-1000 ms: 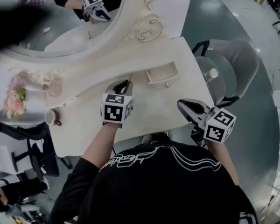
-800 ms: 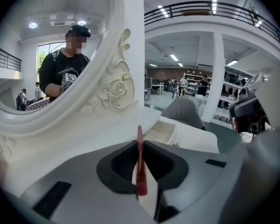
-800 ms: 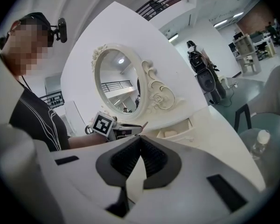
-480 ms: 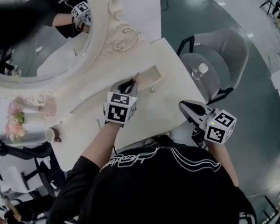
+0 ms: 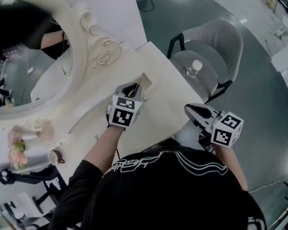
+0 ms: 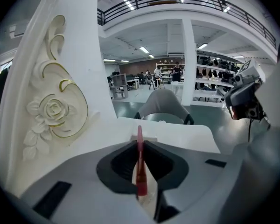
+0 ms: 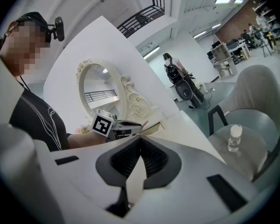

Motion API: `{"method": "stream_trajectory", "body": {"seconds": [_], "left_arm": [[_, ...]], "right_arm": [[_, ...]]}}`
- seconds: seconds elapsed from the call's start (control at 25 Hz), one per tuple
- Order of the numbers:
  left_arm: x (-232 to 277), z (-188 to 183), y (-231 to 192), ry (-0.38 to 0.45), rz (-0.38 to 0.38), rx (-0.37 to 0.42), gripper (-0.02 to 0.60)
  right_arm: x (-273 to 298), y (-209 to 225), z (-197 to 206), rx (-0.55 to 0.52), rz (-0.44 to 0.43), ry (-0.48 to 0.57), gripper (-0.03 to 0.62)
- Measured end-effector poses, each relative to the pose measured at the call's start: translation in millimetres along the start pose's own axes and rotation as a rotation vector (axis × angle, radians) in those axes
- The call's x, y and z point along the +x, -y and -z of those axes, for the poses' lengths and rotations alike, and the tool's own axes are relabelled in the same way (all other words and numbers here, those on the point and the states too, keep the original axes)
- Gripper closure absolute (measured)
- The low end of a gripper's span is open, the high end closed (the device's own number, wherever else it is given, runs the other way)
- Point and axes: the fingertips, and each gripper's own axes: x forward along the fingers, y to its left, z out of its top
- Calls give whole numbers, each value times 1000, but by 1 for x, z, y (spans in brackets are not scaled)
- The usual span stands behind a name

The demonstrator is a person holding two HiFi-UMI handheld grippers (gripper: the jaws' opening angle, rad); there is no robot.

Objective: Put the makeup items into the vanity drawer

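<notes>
My left gripper (image 5: pixel 132 87) is shut on a thin pink makeup stick (image 6: pixel 139 164), which stands upright between the pads and pokes out past them. Its tip reaches the small open vanity drawer (image 5: pixel 148 82) set in the cream tabletop. In the right gripper view the left gripper (image 7: pixel 127 126) sits right beside the drawer (image 7: pixel 155 126). My right gripper (image 5: pixel 194 111) hovers off the table's front right corner, shut, with nothing between its jaws (image 7: pixel 139 141).
An ornate oval mirror (image 5: pixel 93 47) rises behind the drawer. A grey chair (image 5: pixel 216 44) with a water bottle (image 5: pixel 194 67) on its seat stands right of the table. Pink flowers (image 5: pixel 17 156) and a cup (image 5: pixel 54 156) sit at the table's far left.
The left gripper has carried the pink stick to the right until its tip is at the drawer. The head view has swung, and the right gripper has barely moved.
</notes>
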Motion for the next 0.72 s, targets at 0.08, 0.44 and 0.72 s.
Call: {"method": "stream_trajectory", "body": {"seconds": [0.08, 0.44, 0.72], "left_arm": [[8, 2, 2, -14, 14, 17, 522], [32, 13, 3, -66, 67, 30, 522], [38, 14, 5, -75, 81, 19, 521]], "right_arm": [[-3, 3, 1, 8, 14, 4, 568], [-17, 11, 8, 27, 77, 12, 568], [-18, 11, 9, 29, 88, 16, 568]]}}
